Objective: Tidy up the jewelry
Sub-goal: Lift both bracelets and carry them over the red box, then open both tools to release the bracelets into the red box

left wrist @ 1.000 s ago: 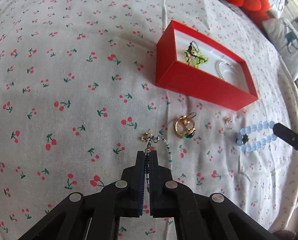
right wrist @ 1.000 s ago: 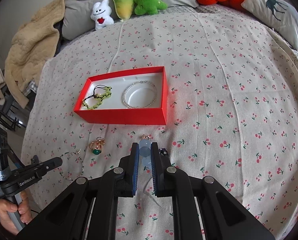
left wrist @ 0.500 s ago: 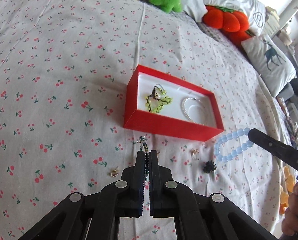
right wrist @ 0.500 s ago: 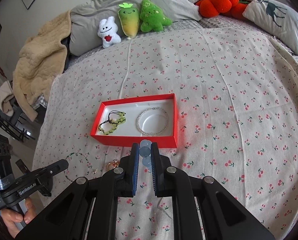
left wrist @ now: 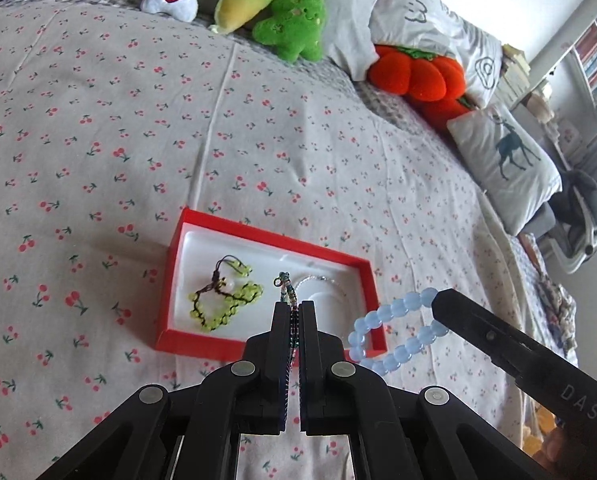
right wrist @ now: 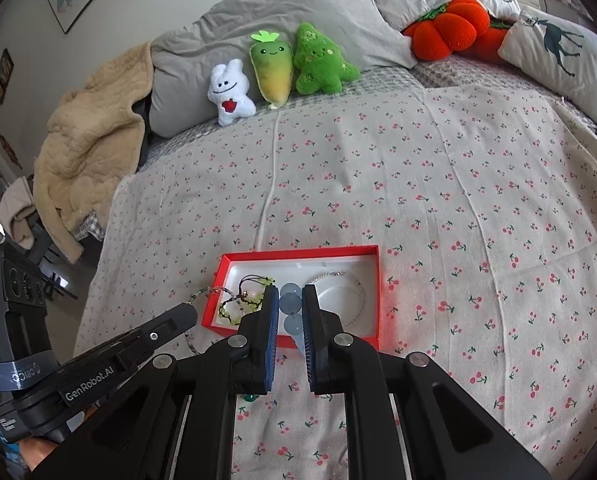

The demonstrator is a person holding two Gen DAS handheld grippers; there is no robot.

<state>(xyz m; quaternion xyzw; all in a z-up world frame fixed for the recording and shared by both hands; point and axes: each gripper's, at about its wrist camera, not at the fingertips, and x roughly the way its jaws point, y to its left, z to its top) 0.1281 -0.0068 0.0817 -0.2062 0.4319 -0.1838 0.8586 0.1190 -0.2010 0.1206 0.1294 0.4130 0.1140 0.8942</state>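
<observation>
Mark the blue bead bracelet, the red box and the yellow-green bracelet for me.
blue bead bracelet (left wrist: 382, 314): left wrist view, on a bead of the upper strand.
red box (left wrist: 202, 346): left wrist view, on its near outer wall.
yellow-green bracelet (left wrist: 234, 300): left wrist view, on its beads inside the box.

You see a matt cotton-like bedsheet (right wrist: 418, 184) printed with cherries. The box (left wrist: 186, 240) looks like red cardboard with a smooth white glossy lining. The blue bracelet (left wrist: 394, 320) has translucent, glassy beads. Your grippers look like matt black plastic with metal rivets. The toys (right wrist: 318, 64) are fuzzy plush.
</observation>
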